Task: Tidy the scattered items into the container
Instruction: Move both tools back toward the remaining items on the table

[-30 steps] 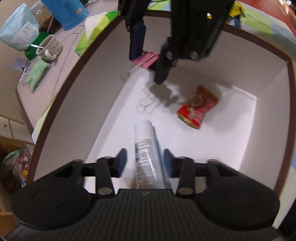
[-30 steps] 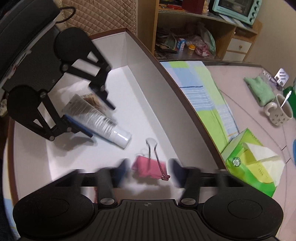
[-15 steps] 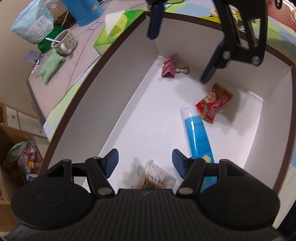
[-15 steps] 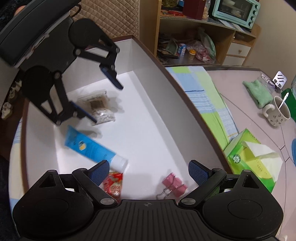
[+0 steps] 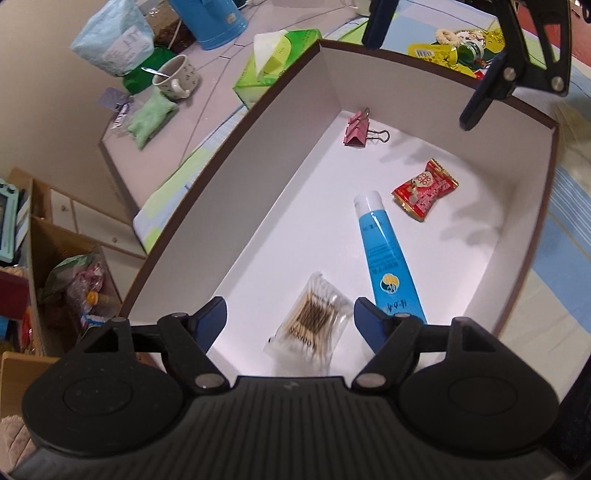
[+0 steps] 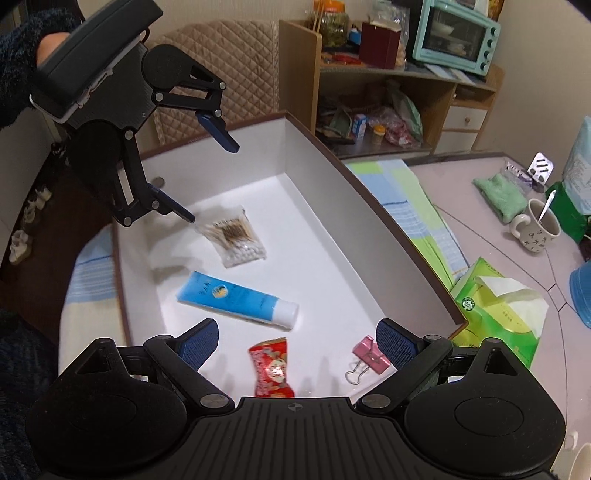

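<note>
A white box with a brown rim (image 5: 236,122) (image 6: 369,199) holds several items. On its floor lie a blue tube (image 5: 386,262) (image 6: 236,297), a clear bag of cotton swabs (image 5: 314,319) (image 6: 234,236), a red candy packet (image 5: 424,188) (image 6: 271,369) and a pink binder clip (image 5: 358,129) (image 6: 371,356). My left gripper (image 5: 290,321) (image 6: 210,173) hangs open above the swab bag, holding nothing. Over the opposite end, my right gripper (image 6: 297,343) (image 5: 421,59) is open and empty above the candy and clip.
A green tissue box (image 6: 495,306) (image 5: 266,66), a mug with a spoon (image 6: 537,229) (image 5: 177,77), a green cloth (image 6: 500,194) and a blue jug (image 5: 214,20) stand on the table beside the box. Yellow packets (image 5: 454,48) lie beyond the box's far end. A shelf with a toaster oven (image 6: 456,35) stands behind.
Both grippers opened and rose out of the box. The left let the blue tube go, which now lies flat; the right released the pink clip near the far corner.
</note>
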### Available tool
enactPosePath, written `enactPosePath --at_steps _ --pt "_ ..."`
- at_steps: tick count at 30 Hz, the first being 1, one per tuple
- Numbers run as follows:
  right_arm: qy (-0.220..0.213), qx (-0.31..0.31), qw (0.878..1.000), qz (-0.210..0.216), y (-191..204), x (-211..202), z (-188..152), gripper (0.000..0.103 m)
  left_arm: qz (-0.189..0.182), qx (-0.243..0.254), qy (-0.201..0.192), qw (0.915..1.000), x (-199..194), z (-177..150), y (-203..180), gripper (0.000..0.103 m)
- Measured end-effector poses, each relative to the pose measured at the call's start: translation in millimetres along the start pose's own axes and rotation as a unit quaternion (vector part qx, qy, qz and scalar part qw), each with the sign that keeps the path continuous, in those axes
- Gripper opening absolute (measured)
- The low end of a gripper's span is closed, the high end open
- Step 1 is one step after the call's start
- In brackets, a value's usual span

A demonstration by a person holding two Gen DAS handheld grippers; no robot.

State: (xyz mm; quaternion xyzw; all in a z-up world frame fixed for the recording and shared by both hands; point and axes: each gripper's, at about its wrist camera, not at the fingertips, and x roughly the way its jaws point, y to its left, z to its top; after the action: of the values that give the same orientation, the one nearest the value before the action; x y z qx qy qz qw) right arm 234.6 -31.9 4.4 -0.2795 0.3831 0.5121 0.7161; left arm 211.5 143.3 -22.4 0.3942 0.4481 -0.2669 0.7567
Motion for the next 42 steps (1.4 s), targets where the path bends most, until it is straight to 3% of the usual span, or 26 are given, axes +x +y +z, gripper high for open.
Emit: enactPosePath --at_steps 19,34,42 --pt "-0.065 0.018 0.997 -0.023 56 -83 -41 0.095 0.046 -0.034 -0.04 0.9976 -83 -17 -40 0.084" --pt "-0.097 0.03 0.994 -0.038 64 -133 -76 0.095 0.052 -0.037 -0.061 0.9961 -115 -13 -71 0.087" --pt "-0.095 0.038 0.994 -0.043 60 -154 -100 0.095 0.045 -0.021 -0.046 0.9977 -115 -6 -90 0.087"
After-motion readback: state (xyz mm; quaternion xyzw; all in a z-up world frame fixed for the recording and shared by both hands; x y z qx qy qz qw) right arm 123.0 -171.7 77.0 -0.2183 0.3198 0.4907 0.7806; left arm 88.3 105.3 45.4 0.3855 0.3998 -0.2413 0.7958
